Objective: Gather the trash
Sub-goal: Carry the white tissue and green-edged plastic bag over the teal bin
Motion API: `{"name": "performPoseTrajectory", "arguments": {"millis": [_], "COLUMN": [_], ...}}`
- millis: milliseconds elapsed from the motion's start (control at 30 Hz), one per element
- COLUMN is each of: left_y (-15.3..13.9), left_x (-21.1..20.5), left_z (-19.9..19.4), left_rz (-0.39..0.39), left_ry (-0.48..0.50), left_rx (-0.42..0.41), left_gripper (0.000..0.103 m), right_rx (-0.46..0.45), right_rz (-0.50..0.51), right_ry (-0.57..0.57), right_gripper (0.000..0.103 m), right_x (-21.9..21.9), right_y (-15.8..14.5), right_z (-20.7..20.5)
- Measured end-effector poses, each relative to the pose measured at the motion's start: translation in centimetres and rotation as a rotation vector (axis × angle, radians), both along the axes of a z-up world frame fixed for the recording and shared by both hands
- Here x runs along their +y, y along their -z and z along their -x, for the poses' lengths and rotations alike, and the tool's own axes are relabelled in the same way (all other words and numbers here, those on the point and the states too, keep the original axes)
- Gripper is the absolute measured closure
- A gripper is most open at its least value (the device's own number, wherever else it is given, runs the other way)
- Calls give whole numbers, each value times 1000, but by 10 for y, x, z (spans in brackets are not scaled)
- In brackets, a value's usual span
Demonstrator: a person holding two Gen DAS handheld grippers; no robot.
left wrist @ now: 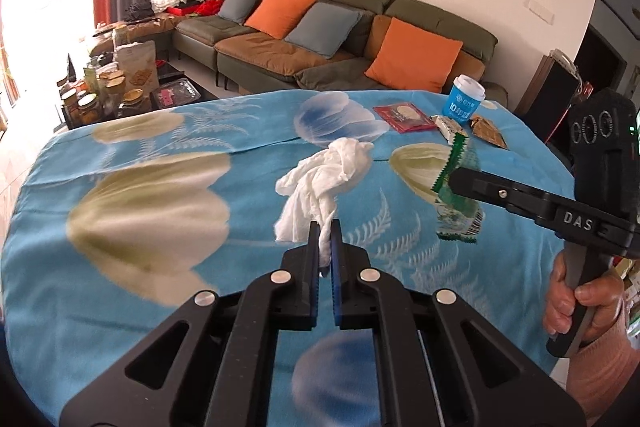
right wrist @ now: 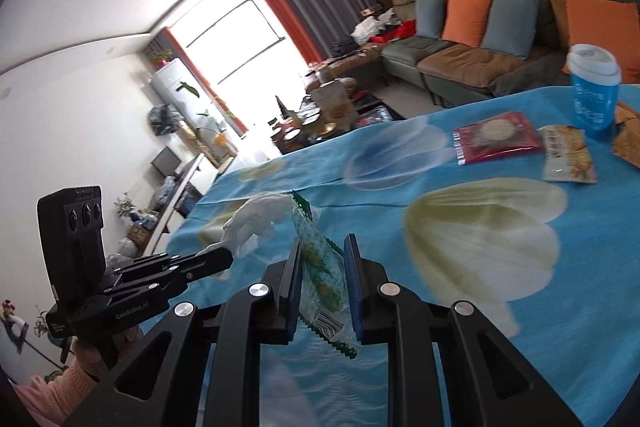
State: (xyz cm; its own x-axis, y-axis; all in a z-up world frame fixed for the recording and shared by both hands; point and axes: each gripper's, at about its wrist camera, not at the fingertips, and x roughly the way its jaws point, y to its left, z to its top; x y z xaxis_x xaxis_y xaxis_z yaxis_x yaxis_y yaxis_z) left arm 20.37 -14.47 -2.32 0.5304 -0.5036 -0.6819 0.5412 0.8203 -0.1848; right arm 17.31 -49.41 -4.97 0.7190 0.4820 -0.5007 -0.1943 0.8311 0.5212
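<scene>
A crumpled white tissue [left wrist: 324, 171] hangs just above the blue flowered tablecloth [left wrist: 160, 267], pinched at its lower end by my left gripper [left wrist: 326, 227], which is shut on it. The right wrist view shows the same tissue [right wrist: 260, 215] at the tip of the left gripper [right wrist: 228, 257]. My right gripper [right wrist: 324, 247] is shut on a green and clear snack wrapper [right wrist: 320, 267], which stands upright between the pads. From the left wrist view the right gripper [left wrist: 454, 183] comes in from the right, with the wrapper [left wrist: 460, 223] dangling above the cloth.
At the table's far right lie a red packet [left wrist: 404, 117], a white and orange snack packet [left wrist: 450, 126], a brown wrapper [left wrist: 490, 133] and a blue cup with a white lid [left wrist: 466, 99]. A sofa [left wrist: 320, 39] stands beyond the table. A hand [left wrist: 576, 303] holds the right gripper's handle.
</scene>
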Motion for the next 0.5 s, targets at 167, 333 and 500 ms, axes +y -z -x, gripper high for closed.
{"name": "performPoseTrajectory", "arguments": {"millis": [167,333,500], "left_y": [-8,-12,-13], "left_x": [30,58,90], "left_z": [25,49,72], "left_rz": [33,43,46], "left_ry": [-28,-63,-100], "left_rx": [-4,-9,-12], "left_gripper": [98,98,98], "right_rx": [-12,-15,-13], "right_rz": [-23,-35,-44], "right_ry": [-44,-87,-134], "right_gripper": [84,84,84], "right_x": [22,41,65], "right_y": [-2,-1,-1], "right_z": [6,10,12]}}
